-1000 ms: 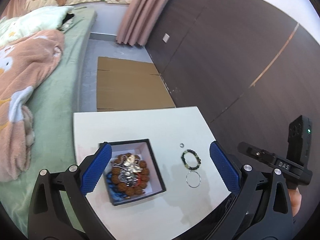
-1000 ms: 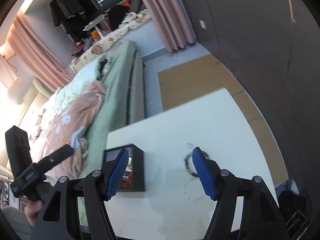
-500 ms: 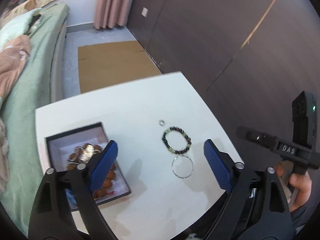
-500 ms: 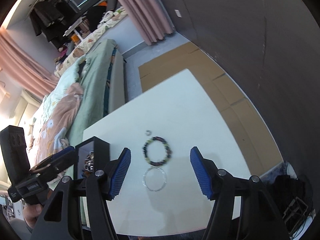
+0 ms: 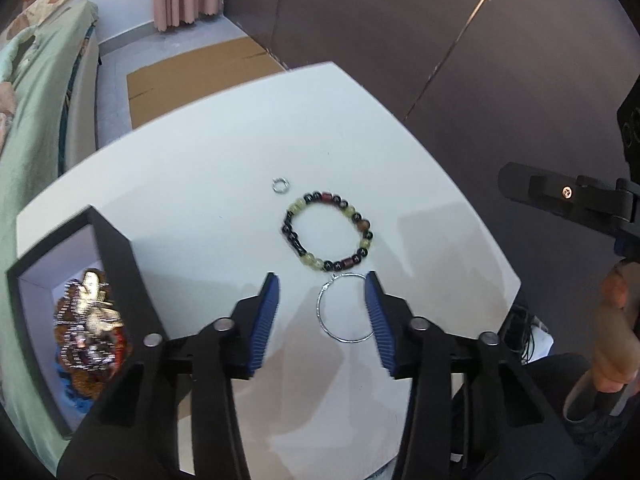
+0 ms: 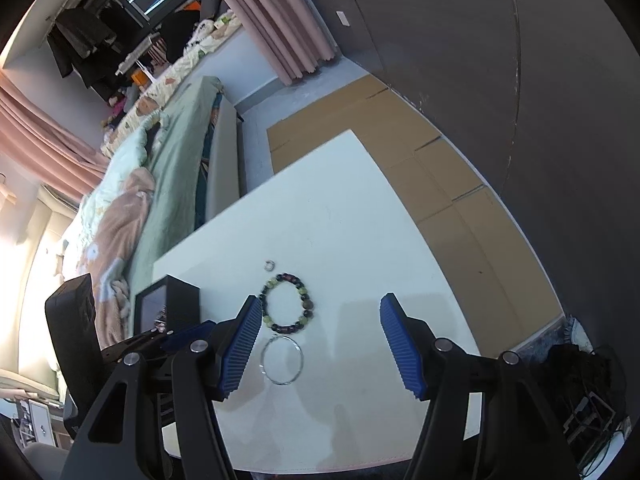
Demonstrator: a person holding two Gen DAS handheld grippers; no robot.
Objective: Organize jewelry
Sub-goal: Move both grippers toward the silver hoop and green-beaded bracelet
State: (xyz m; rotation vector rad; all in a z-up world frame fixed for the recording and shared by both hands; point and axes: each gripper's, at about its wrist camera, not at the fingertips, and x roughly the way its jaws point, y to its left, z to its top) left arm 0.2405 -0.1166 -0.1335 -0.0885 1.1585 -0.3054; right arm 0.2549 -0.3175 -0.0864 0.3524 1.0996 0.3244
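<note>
Left gripper (image 5: 322, 308), with its ribbed blue pads, hangs low over the white desk (image 5: 224, 152), its jaws partly parted and holding nothing; the thin silver wire bangle (image 5: 345, 307) lies flat on the desk between the two pads, its right side at or just behind the right pad, though whether they touch cannot be told; just beyond the bangle lies the beaded bracelet of black, pale green and reddish-brown beads (image 5: 328, 236), its near edge touching or almost touching the bangle's far edge; a little past the bracelet, towards its left, sits a small silver ring (image 5: 280, 185), apart from the beads; to the left of all three stands the open black box with a pale lining (image 5: 116, 256), already holding a heap of brown beads and a silver-and-gold ornament (image 5: 90, 320), blurred in this view. Right gripper (image 6: 320, 340) is spread wide and empty above the same desk; in its view the bangle (image 6: 281, 361) and the bracelet (image 6: 286, 298) lie close to its left pad, the ring (image 6: 269, 266) further off, and the black box (image 6: 176, 300) sits at the desk's left edge, beside a bed with green bedding (image 6: 168, 168).
</note>
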